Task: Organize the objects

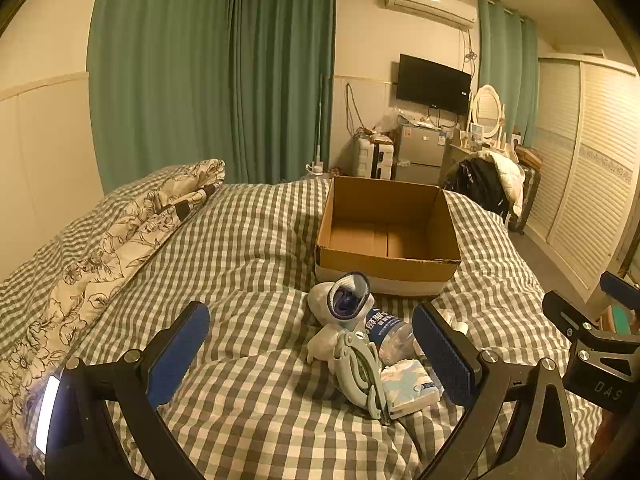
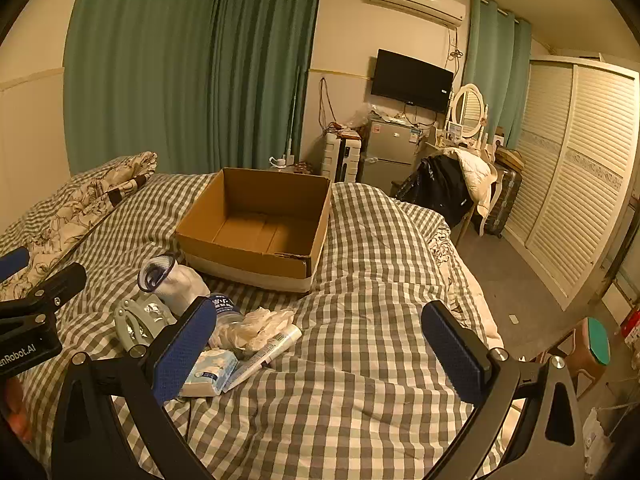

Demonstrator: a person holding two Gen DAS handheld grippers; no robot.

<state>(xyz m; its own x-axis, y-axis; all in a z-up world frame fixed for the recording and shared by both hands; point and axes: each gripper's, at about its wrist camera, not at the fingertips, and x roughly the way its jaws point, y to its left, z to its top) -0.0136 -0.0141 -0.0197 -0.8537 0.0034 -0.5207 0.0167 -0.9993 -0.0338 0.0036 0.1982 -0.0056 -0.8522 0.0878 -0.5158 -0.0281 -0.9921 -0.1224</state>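
Note:
An open, empty cardboard box sits on the checked bed. In front of it lies a small pile: a white sock with a dark cuff, a plastic water bottle, a grey-green folded hanger, a tissue pack, crumpled plastic and a white tube. My left gripper is open above the bed, the pile near its right finger. My right gripper is open, the pile by its left finger.
A floral pillow lies at the bed's left. The bed's right edge drops to the floor by a louvred wardrobe. A chair with clothes, a fridge and a suitcase stand beyond the bed's foot.

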